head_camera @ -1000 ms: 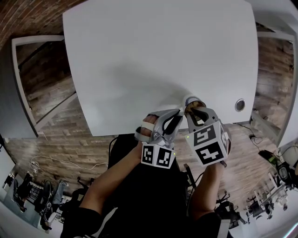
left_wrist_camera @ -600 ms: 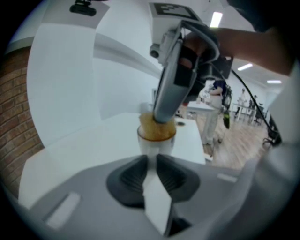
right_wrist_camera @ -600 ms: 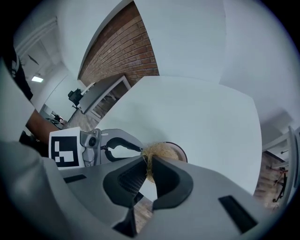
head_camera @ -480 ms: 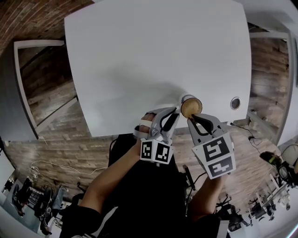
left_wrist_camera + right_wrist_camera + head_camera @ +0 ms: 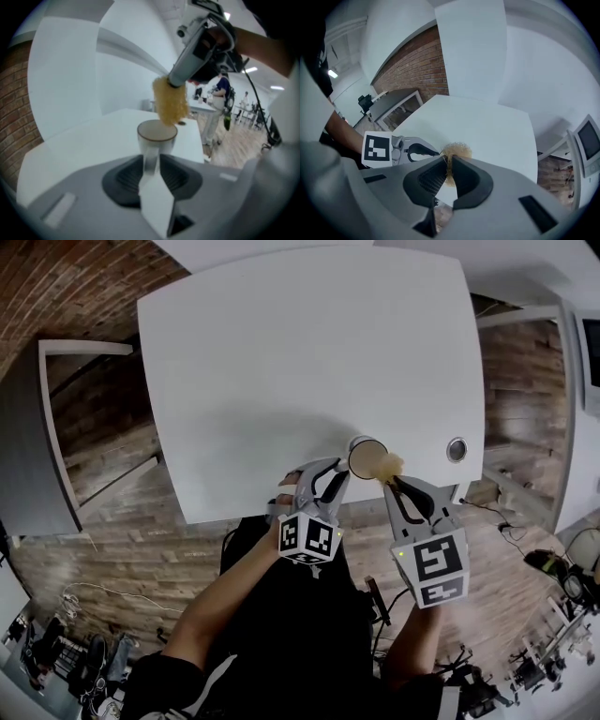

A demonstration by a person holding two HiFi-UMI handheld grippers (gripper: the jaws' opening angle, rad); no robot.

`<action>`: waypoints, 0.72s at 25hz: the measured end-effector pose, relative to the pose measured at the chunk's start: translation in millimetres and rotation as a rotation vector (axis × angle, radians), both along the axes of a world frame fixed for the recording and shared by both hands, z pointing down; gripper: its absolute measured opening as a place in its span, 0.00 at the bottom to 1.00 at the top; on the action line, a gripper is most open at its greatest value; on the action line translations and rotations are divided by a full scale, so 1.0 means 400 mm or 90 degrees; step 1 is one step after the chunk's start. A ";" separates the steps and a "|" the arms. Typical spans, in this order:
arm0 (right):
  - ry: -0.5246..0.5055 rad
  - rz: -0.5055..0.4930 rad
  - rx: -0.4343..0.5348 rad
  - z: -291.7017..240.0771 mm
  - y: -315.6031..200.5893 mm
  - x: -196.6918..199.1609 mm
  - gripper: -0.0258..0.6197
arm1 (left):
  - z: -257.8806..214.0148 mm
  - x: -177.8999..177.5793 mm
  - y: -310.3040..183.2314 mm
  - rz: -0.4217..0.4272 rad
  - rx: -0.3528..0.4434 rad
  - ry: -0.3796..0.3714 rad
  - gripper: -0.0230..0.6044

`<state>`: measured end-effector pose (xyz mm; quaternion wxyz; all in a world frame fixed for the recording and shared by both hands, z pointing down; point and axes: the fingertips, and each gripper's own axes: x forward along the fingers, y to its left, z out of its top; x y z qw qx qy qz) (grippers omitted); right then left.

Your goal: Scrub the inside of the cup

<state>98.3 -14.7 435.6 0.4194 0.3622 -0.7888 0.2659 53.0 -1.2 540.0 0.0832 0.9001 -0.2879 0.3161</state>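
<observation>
A clear glass cup (image 5: 363, 457) (image 5: 156, 136) with a brownish rim stands upright near the front edge of the white table (image 5: 281, 352). My left gripper (image 5: 338, 474) (image 5: 150, 165) reaches it from the front. Its jaws are opening, and the cup's lower part shows in the gap between them. My right gripper (image 5: 393, 483) (image 5: 449, 165) is shut on a yellow mesh scrubber (image 5: 387, 465) (image 5: 455, 152). In the left gripper view the scrubber (image 5: 169, 100) hangs just above the far side of the cup's rim, outside the cup. The inside of the cup is hidden.
A round cable hole (image 5: 457, 448) sits in the table to the right of the cup. Wooden floor and a grey frame (image 5: 56, 427) lie to the left, below the table edge. A monitor (image 5: 588, 140) stands at the far right.
The scrubber has come up out of the cup's mouth and now sits at its right rim. The right gripper has drawn back toward me. The cup stays in place.
</observation>
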 end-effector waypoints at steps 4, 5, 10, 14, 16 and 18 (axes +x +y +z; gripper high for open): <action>-0.049 0.056 0.048 -0.027 0.016 0.026 0.08 | -0.006 0.002 -0.002 0.009 -0.012 0.015 0.30; -0.057 0.066 0.060 -0.035 0.024 0.033 0.08 | -0.009 0.000 -0.001 0.011 -0.010 0.013 0.31; -0.083 0.103 0.131 -0.094 0.054 0.057 0.08 | -0.035 -0.016 0.017 0.021 0.002 0.007 0.34; -0.120 0.138 0.191 -0.163 0.084 0.069 0.08 | -0.092 -0.047 0.061 0.022 0.030 0.010 0.34; -0.122 0.151 0.209 -0.193 0.101 0.075 0.08 | -0.143 -0.066 0.073 0.005 0.055 0.025 0.34; -0.122 0.157 0.227 -0.223 0.120 0.078 0.08 | -0.220 -0.078 0.083 -0.002 0.104 0.045 0.33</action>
